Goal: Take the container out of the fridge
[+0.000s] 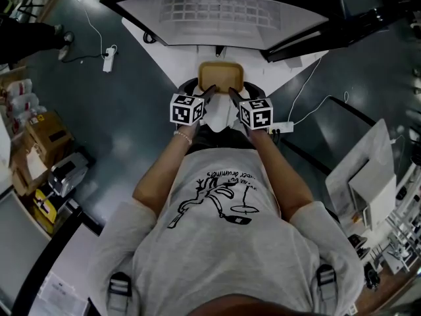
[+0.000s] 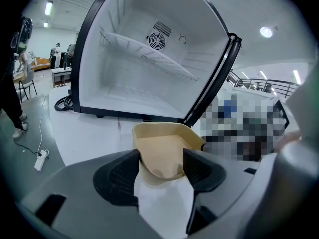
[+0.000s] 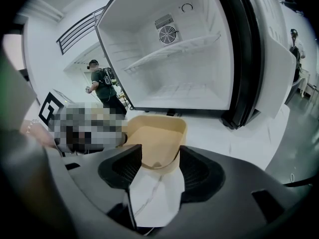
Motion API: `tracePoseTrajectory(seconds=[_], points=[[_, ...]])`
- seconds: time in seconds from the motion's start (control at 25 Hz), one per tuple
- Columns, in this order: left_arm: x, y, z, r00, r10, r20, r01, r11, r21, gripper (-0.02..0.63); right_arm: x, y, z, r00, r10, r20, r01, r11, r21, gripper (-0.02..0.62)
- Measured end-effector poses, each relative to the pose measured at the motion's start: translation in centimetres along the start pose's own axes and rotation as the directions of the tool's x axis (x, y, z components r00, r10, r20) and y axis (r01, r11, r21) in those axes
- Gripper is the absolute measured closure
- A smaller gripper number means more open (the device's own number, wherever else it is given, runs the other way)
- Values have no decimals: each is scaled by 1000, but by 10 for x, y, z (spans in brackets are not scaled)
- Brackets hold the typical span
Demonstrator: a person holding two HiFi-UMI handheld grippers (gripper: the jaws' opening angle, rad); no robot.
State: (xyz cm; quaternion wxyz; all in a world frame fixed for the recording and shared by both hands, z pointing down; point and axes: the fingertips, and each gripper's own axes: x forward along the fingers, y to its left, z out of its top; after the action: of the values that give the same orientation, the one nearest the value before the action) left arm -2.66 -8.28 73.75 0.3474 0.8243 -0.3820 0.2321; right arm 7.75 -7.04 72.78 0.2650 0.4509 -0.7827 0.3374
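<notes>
A shallow tan container (image 1: pixel 221 76) hangs in front of the open fridge (image 1: pixel 223 12), outside it and above the white table (image 1: pixel 164 54). My left gripper (image 1: pixel 209 93) is shut on its near left corner, and my right gripper (image 1: pixel 232 93) on its near right corner. In the left gripper view the container (image 2: pixel 164 151) sits between the jaws of the left gripper (image 2: pixel 160 166), with the fridge (image 2: pixel 149 68) behind showing bare shelves. In the right gripper view the container (image 3: pixel 157 141) is likewise pinched by the right gripper (image 3: pixel 160 166). The container looks empty.
The fridge door (image 3: pixel 264 73) stands open at the right. A power strip (image 1: pixel 108 59) and cables lie on the floor to the left, with cardboard boxes (image 1: pixel 46 133) further left. A person (image 3: pixel 102 86) stands in the background. White boards (image 1: pixel 368 176) lean at the right.
</notes>
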Motion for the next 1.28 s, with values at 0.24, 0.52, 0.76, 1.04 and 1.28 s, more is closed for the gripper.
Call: tracePoseTrajectory(seconds=[0.24, 0.52, 0.76, 1.04, 1.28], points=[[6, 1, -9, 1000, 0, -14, 0, 1000, -9, 324, 4, -3, -9, 1000, -7, -12, 7, 1000, 7, 350], [13, 3, -17, 1000, -2, -28, 2, 1000, -9, 324, 11, -7, -16, 1000, -8, -22, 8, 1000, 2, 350], [16, 5, -20, 999, 2, -38, -2, 1000, -9, 324, 14, -8, -20, 999, -10, -30, 10, 1000, 2, 348], [19, 6, -26, 999, 0, -48, -1, 1000, -23, 324, 19, -9, -25, 999, -9, -42, 9, 1000, 3, 348], [23, 7, -28, 999, 3, -53, -4, 1000, -16, 324, 21, -12, -28, 999, -10, -50, 10, 1000, -1, 348]])
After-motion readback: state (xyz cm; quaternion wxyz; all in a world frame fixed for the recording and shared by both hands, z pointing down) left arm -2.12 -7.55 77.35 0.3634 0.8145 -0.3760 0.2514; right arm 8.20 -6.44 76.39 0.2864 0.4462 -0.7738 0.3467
